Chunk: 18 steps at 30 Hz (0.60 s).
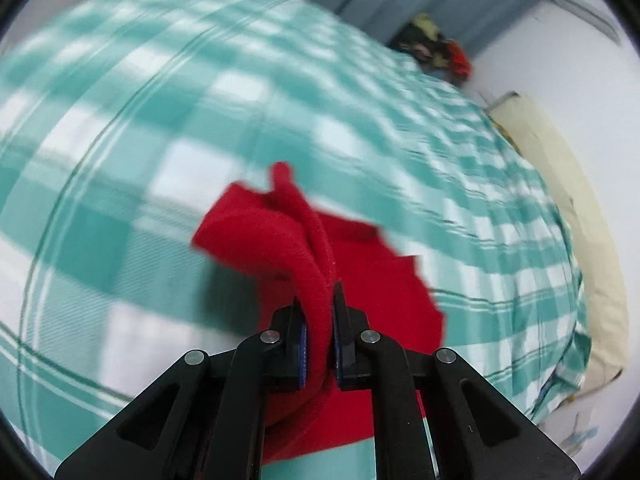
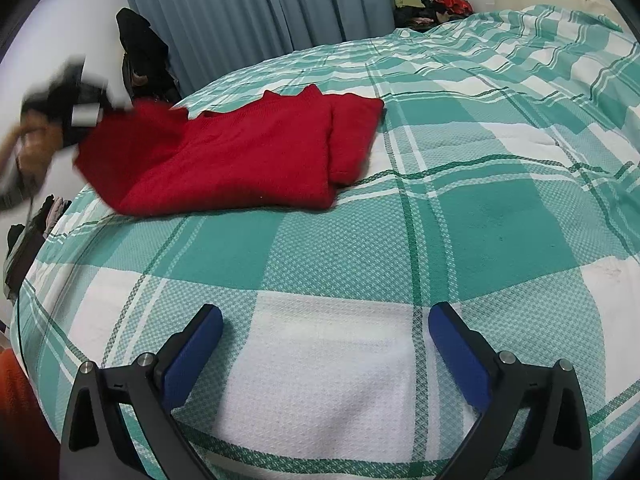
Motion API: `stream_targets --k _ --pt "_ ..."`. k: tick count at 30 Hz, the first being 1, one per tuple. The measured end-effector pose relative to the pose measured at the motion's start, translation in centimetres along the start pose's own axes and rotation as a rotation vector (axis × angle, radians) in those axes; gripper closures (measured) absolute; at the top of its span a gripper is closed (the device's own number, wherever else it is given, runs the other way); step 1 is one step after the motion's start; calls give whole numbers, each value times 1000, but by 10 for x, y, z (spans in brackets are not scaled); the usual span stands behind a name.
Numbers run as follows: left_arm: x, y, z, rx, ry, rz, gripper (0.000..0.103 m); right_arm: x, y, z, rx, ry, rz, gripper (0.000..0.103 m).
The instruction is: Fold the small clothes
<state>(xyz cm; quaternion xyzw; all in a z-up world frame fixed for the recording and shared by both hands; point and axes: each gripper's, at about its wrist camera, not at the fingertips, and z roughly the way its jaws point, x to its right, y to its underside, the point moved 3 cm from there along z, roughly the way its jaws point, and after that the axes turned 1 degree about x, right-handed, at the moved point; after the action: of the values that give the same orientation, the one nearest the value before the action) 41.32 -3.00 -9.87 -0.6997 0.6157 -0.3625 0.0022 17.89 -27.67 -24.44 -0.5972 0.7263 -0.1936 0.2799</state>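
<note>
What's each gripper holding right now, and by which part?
Left gripper pinches the red sweater by a bunched fold at its edge. Right gripper is open, holding nothing.

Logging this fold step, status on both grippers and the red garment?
Left gripper shut on red sweater, edge lifted off checked bedspread. Right gripper open, empty, apart from it. Nothing in the way.

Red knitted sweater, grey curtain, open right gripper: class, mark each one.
Red knitted sweater (image 2: 240, 160): right wrist view, its flat folded body.
Grey curtain (image 2: 248, 8): right wrist view, a middle pleat.
Right gripper (image 2: 326, 344): right wrist view, midway between blue-padded fingertips.
</note>
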Motion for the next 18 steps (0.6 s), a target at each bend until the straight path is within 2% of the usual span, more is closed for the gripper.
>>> stream_targets --k 2,6,11,13,14,15,16,17,18 --pt "34 1 12 -3 4 46 96 0 0 0 0 -2 1 1" --pt "98 25 71 -43 -26 123 96 0 0 0 0 -7 5 1" --pt "135 77 143 -113 -114 188 96 1 0 1 -3 -16 8 0" --pt "142 97 160 -111 -145 240 95 1 0 1 -3 -21 12 0" --pt "146 106 166 -104 -164 297 92 2 0 2 -3 -23 14 0" --pt "151 111 169 -109 -176 351 88 2 0 2 -3 -25 15 0" --pt "154 114 168 -116 -186 384 74 2 0 2 -4 -26 16 0" --pt "158 115 164 -134 -174 415 53 2 0 3 -5 -26 16 0" --pt "161 113 151 -152 -119 419 44 2 0 3 -5 -25 15 0"
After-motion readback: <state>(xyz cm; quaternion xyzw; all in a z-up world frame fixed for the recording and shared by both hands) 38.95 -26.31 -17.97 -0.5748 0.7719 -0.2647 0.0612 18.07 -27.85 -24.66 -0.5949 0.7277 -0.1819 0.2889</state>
